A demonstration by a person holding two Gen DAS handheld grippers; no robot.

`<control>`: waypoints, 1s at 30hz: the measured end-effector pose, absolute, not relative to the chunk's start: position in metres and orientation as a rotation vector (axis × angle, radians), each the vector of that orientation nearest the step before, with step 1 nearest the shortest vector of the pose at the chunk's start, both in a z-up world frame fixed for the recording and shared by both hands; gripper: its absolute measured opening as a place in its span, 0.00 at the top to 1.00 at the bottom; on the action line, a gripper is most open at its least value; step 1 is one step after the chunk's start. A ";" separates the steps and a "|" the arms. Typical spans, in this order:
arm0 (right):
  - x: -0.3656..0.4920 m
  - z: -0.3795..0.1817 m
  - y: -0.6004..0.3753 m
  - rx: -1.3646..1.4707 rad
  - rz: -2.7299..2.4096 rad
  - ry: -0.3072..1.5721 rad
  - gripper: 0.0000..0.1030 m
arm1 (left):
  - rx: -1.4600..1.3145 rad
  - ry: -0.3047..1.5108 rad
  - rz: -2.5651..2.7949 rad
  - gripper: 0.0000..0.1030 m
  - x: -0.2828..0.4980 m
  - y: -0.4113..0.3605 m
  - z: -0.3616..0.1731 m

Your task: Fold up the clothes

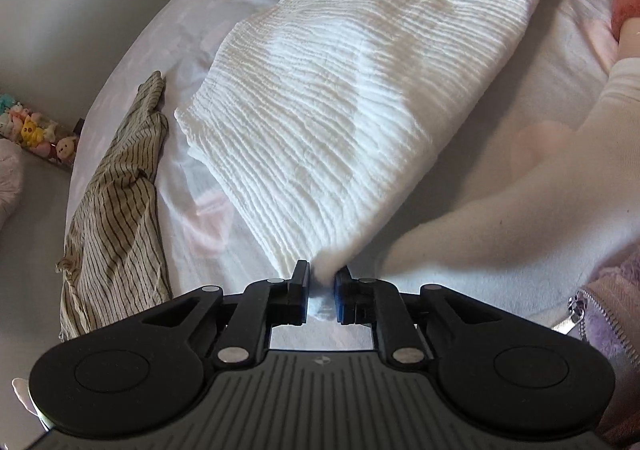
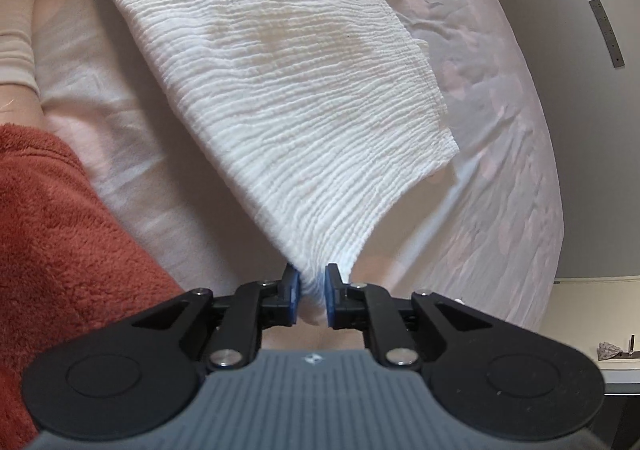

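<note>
A white crinkled garment [image 1: 340,90] lies stretched across the pale bed sheet [image 1: 192,50]. My left gripper [image 1: 322,282] is shut on one near corner of it, with cloth pinched between the pads. In the right wrist view the same white garment [image 2: 288,98] runs away from me, and my right gripper [image 2: 311,290] is shut on another corner of it. Both held corners are lifted slightly off the bed. The garment's far end is out of view.
A beige striped garment [image 1: 116,206] lies crumpled on the bed to the left. A rust fleece cloth [image 2: 60,234] lies at the left of the right view. A person's white sleeve [image 1: 540,190] reaches in. Plush toys [image 1: 36,130] sit beyond the bed edge.
</note>
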State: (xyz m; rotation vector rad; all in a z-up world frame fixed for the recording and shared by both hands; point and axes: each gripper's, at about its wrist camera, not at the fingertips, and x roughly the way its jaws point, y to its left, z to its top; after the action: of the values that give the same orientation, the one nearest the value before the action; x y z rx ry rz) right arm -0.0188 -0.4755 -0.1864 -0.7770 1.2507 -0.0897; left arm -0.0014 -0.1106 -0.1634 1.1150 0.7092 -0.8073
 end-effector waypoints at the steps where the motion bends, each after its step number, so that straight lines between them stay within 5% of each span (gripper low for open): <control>1: -0.020 -0.184 -0.476 -0.773 -0.093 1.251 0.79 | 1.111 0.714 -0.804 0.88 -0.001 -0.108 -0.163; 9: -0.024 -0.161 -0.493 -0.674 -0.132 1.256 0.62 | 1.087 0.693 -0.769 0.88 0.002 -0.098 -0.143; 30: 0.038 -0.137 -0.564 0.031 -0.302 1.056 0.47 | 0.781 0.663 -0.739 0.82 0.073 -0.139 -0.101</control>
State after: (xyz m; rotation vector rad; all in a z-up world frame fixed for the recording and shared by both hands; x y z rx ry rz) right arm 0.0378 -0.5643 -0.1368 0.0311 1.0565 -0.3021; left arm 0.0727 -0.1387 -0.1009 0.7807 0.6630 -0.7386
